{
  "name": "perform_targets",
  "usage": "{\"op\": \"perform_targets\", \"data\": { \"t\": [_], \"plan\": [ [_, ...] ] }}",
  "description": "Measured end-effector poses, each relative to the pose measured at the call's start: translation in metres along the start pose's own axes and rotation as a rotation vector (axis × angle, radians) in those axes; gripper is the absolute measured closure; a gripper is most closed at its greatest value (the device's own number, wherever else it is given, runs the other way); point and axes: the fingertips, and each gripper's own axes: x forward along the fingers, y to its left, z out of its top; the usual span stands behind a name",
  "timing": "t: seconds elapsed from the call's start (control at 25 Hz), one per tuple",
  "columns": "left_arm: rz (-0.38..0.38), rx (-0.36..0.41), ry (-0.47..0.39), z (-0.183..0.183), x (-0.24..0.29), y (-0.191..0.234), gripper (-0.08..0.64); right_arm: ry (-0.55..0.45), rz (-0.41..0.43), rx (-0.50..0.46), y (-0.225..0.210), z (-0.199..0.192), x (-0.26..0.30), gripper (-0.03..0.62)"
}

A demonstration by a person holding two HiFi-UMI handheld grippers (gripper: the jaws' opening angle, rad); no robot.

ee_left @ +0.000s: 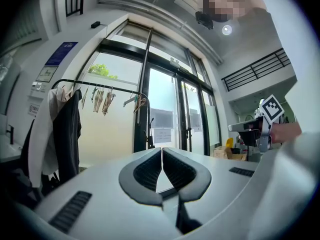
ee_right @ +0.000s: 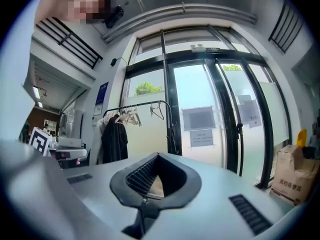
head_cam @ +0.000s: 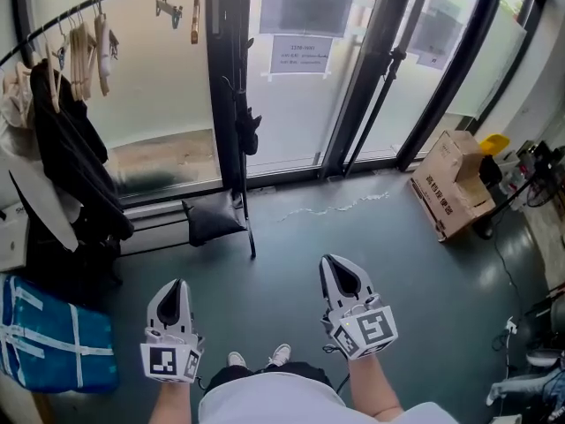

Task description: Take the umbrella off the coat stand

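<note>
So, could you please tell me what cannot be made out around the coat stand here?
- Head view: how the folded black umbrella hangs on the black metal coat stand post; dark on dark hides its handle.
- Head view: the print on the white paper notice on the glass door; too small.
- Head view: the blue fabric bag; cut off by the left edge.

I hold my left gripper (head_cam: pixel 179 284) and my right gripper (head_cam: pixel 328 261) level in front of me, side by side and apart, the right one a little further forward. The jaws of each are pressed together, with nothing between them. My left forearm (head_cam: pixel 173 402) and right forearm (head_cam: pixel 374 394) are bare.
</note>
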Motion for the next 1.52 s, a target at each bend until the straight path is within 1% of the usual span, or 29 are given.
{"op": "perform_targets", "data": {
  "t": [0.16, 0.32, 0.4, 0.6, 0.72, 0.84, 0.96, 1.12, 1.28, 1.52],
  "plan": [
    [0.009, 0.010, 0.003, -0.004, 0.012, -0.016, 0.534, 0.015, 0.037, 0.028, -0.014, -0.016, 0.005, 0.575],
    [0.033, 0.011, 0.031, -0.010, 0.021, -0.016, 0.534, 0.044, 0.057, 0.033, -0.024, -0.027, 0.020, 0.575],
    [0.035, 0.010, 0.043, -0.014, 0.031, -0.013, 0.534, 0.061, 0.068, 0.052, -0.031, -0.031, 0.034, 0.575],
    [0.027, 0.006, 0.054, -0.022, 0.073, 0.007, 0.534, 0.102, 0.067, 0.082, -0.042, -0.049, 0.081, 0.575],
    [0.019, -0.008, 0.062, -0.029, 0.109, 0.027, 0.534, 0.114, 0.103, 0.078, -0.041, -0.051, 0.120, 0.575],
    [-0.006, -0.008, 0.046, -0.022, 0.154, 0.048, 0.534, 0.111, 0.134, 0.060, -0.045, -0.040, 0.165, 0.575],
    [-0.053, -0.004, 0.017, -0.009, 0.202, 0.068, 0.534, 0.108, 0.139, 0.015, -0.045, -0.029, 0.211, 0.575],
    [-0.122, -0.023, 0.004, -0.007, 0.248, 0.080, 0.534, 0.155, 0.143, -0.041, -0.044, -0.031, 0.250, 0.575],
    [-0.150, -0.045, 0.042, -0.018, 0.275, 0.096, 0.534, 0.174, 0.125, -0.027, -0.042, -0.036, 0.273, 0.575],
    [-0.198, -0.053, 0.055, -0.027, 0.308, 0.091, 0.534, 0.214, 0.066, -0.037, -0.066, -0.046, 0.284, 0.575]
  ]
}}
